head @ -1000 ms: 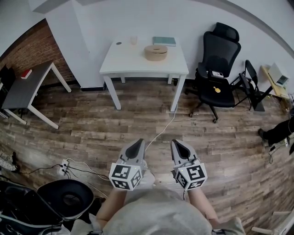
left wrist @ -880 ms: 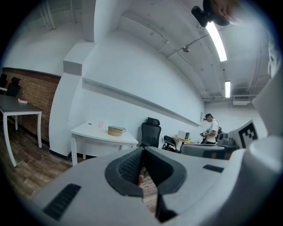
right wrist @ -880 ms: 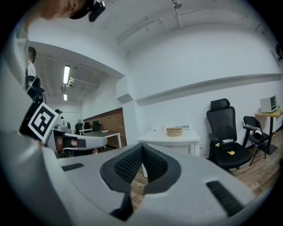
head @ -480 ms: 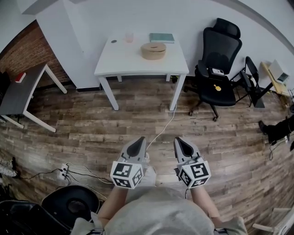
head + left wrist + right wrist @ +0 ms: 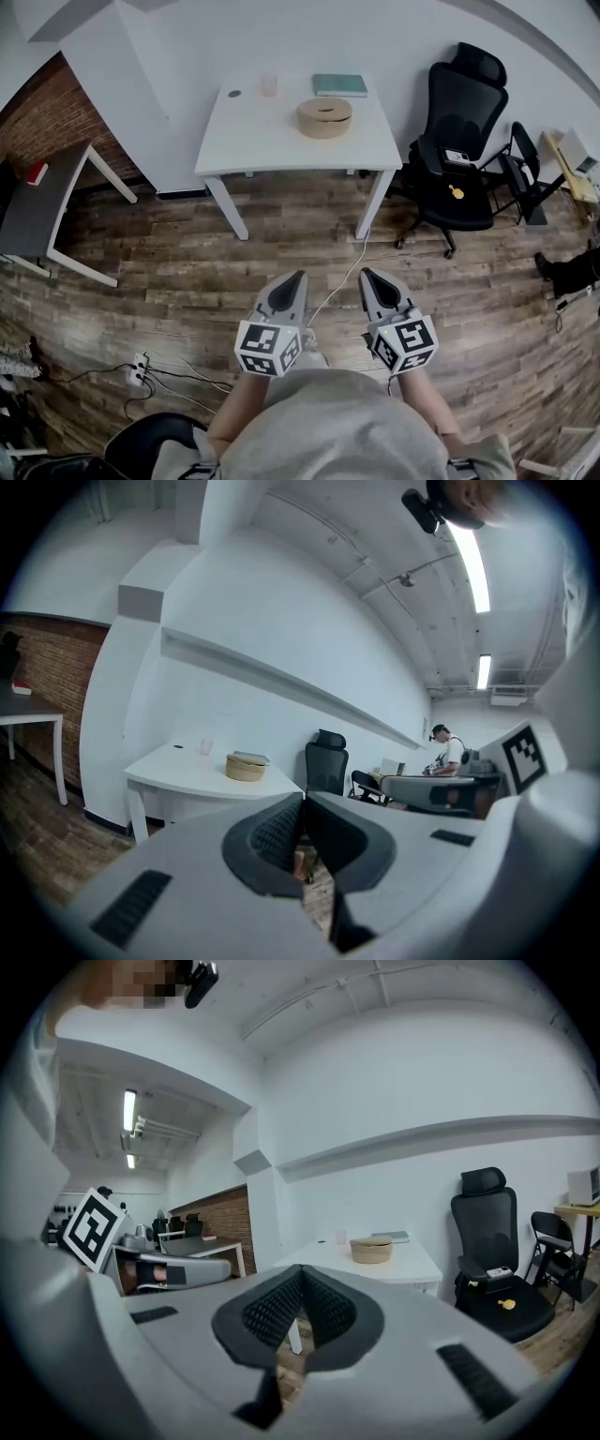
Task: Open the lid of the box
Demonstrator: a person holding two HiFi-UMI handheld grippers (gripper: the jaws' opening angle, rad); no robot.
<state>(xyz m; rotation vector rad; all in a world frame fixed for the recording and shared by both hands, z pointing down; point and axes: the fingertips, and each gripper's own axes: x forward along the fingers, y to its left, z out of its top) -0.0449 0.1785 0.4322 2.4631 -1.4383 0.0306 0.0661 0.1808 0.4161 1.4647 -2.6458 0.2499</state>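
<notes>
A round tan box (image 5: pixel 324 117) with its lid on sits on a white table (image 5: pixel 281 150) against the far wall; the same box (image 5: pixel 246 766) shows in the left gripper view and the box (image 5: pixel 371 1249) in the right gripper view. My left gripper (image 5: pixel 298 277) and right gripper (image 5: pixel 366 274) are held side by side above the wooden floor, well short of the table, both pointing towards it. Both are shut with nothing between their jaws.
On the table also stand a small cup (image 5: pixel 269 85), a teal book (image 5: pixel 339 84) and a dark disc (image 5: pixel 234 93). A black office chair (image 5: pixel 459 159) stands right of the table, a grey desk (image 5: pixel 47 202) to the left. A white cable (image 5: pixel 342 281) runs across the floor.
Both grippers and the head view have advanced towards the white table, which now looks larger and nearer. The jaws stayed shut throughout.
</notes>
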